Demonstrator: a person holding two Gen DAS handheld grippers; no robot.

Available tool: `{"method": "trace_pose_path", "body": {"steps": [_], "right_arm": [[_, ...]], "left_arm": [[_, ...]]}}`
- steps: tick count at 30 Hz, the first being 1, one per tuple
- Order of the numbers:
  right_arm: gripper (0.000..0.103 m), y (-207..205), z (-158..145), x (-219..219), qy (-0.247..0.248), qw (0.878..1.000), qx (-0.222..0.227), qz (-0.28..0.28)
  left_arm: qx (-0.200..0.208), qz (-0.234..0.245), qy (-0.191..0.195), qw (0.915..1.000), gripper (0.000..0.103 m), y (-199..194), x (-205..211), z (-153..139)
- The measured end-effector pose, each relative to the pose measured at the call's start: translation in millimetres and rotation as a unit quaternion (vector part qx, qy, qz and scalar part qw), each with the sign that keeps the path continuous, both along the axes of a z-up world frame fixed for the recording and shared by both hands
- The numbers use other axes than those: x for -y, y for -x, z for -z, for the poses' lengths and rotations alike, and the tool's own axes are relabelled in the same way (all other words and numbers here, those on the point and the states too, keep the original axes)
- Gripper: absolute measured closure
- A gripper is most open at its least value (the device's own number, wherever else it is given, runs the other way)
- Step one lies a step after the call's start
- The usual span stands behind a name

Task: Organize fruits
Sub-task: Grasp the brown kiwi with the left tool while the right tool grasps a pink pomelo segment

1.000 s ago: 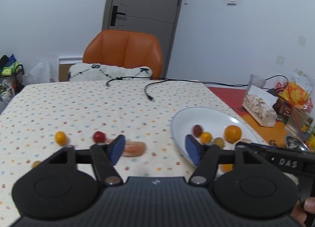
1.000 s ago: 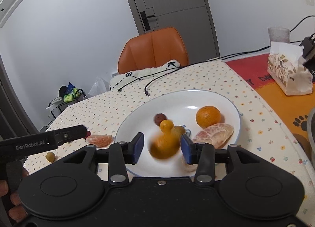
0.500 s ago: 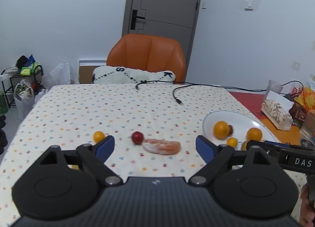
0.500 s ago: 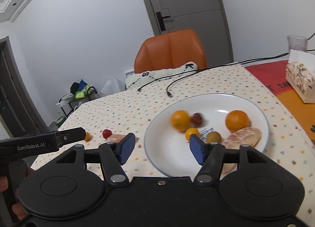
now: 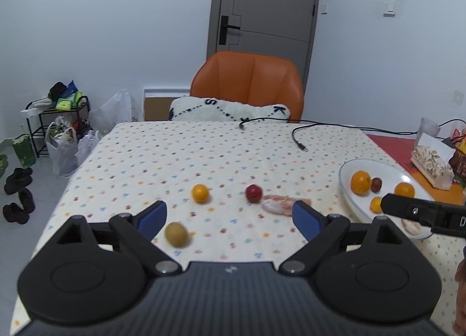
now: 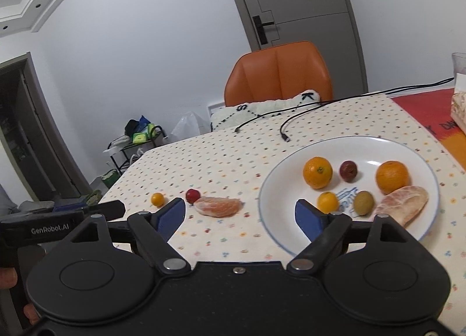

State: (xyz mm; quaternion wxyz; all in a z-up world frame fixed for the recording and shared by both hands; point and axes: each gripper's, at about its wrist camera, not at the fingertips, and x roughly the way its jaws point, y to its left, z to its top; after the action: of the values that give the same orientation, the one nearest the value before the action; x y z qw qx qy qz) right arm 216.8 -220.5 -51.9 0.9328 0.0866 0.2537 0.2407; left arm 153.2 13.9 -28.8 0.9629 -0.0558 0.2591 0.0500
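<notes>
1. The left hand-held gripper (image 5: 230, 218) is black plastic with blue fingertips (image 5: 153, 216) and round silver screws.
2. The right hand-held gripper (image 6: 240, 215) looks the same.
3. White letters say "GenRobot.AI".

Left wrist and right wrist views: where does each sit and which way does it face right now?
Left wrist: on the left gripper, above the near table edge, facing the orange chair; open blue fingers show.
Right wrist: on the right gripper, further right, facing across the plate; open fingers and a hand show.
Shared: chair, plate, peeled segment.
</notes>
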Motion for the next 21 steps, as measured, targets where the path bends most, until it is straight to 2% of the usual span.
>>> {"method": "trace_pose_path", "body": {"steps": [8,21], "right_arm": [[0.004,1,4,-18,0.005,1.000,0.004,-0.018],[0.004,-4,13,-44,0.012,0.999,-0.002,-0.043]], "left_arm": [[-0.009,-0.021,0.008,0.9997,0.011,9,-20,9],[-0.011,-0.030,0.030,0.9991,0.014,8,-39,23]]}}
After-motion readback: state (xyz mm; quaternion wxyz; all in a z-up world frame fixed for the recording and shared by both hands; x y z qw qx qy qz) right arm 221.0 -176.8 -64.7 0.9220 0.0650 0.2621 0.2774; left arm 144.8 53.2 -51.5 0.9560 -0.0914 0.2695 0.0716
